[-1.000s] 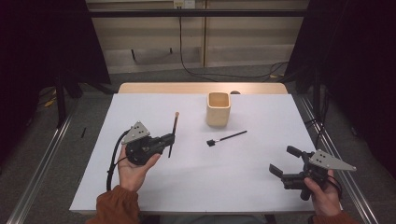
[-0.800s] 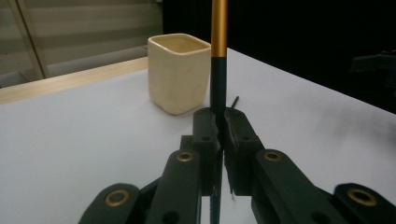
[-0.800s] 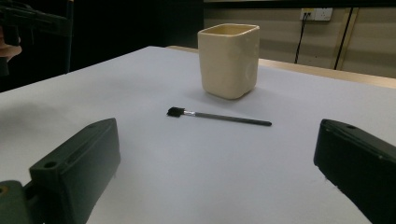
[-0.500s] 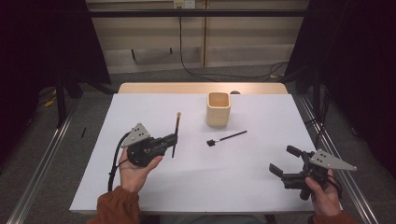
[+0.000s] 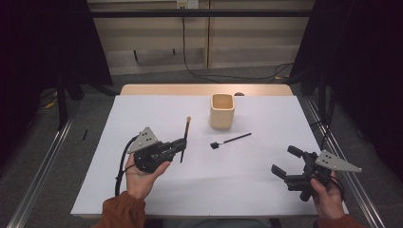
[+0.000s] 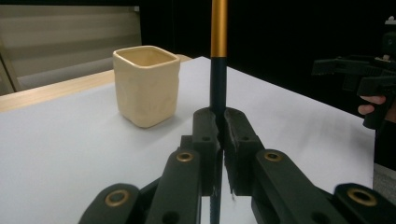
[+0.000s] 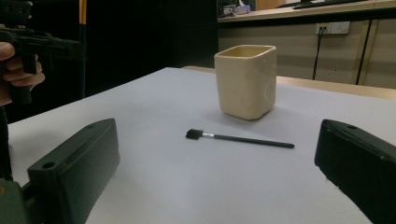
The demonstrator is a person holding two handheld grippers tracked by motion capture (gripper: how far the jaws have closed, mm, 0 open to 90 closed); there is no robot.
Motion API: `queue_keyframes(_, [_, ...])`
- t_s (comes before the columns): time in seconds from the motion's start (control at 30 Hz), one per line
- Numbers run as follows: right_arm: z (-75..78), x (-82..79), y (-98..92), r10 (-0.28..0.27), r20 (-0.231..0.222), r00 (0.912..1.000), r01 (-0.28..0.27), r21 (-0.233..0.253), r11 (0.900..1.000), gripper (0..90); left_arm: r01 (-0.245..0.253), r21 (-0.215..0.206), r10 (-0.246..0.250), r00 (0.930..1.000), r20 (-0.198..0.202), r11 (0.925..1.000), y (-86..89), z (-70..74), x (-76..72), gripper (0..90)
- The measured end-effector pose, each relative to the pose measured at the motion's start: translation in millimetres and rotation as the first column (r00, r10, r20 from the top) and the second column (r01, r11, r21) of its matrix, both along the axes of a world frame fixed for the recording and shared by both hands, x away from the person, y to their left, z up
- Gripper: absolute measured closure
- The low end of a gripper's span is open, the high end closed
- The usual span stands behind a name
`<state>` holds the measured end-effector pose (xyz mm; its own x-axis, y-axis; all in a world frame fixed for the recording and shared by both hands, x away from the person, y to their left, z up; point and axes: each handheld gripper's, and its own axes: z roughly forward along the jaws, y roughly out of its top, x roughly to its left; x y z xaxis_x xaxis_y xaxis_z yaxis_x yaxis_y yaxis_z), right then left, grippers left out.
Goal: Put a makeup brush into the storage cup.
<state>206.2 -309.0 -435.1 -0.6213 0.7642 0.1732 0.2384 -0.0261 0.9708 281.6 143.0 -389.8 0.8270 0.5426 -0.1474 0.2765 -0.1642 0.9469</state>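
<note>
Left gripper (image 5: pixel 179 145) is clamping the long dark gold-banded brush (image 5: pixel 184 138) mid-handle, at 9 o'clock from the square cream ceramic cup (image 5: pixel 222 110). Right gripper (image 5: pixel 285 163), jaws standing wide apart, is holding nothing, at 4 o'clock from the small black brush (image 5: pixel 231 140).

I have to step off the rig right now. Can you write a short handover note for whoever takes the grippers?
Left gripper: shut on the gold-handled brush, held upright above the table.
Right gripper: open, holding nothing, near the table's right front edge.
Cup: upright at the back centre; its inside can't be seen.
Black brush: lies flat in front of the cup, untouched.
Done: first brush picked up.
Left, most likely: drop it into the cup, then pick up the black brush and do the same.
</note>
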Motion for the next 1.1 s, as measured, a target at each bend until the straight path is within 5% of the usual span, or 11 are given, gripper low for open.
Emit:
queue_keyframes(0.57, [15.7,13.1,35.7,0.118,-0.002,0.9930,-0.118,0.006,0.993,0.0,0.038,-0.012,-0.039,0.9991,-0.019,0.9992,-18.5,-2.3,-2.4,84.3])
queue_keyframes(0.83, [17.6,23.9,65.9,0.188,-0.028,0.9817,-0.188,0.020,0.982,0.0,0.044,-0.015,-0.044,0.9988,-0.020,0.9989,-20.2,-4.0,-4.4,84.3])
queue_keyframes(1.1, [23.8,33.5,90.7,0.241,-0.007,0.9705,-0.241,0.025,0.970,0.3,0.058,-0.013,-0.058,0.9980,-0.025,0.9982,-25.1,-7.1,-7.0,84.3])
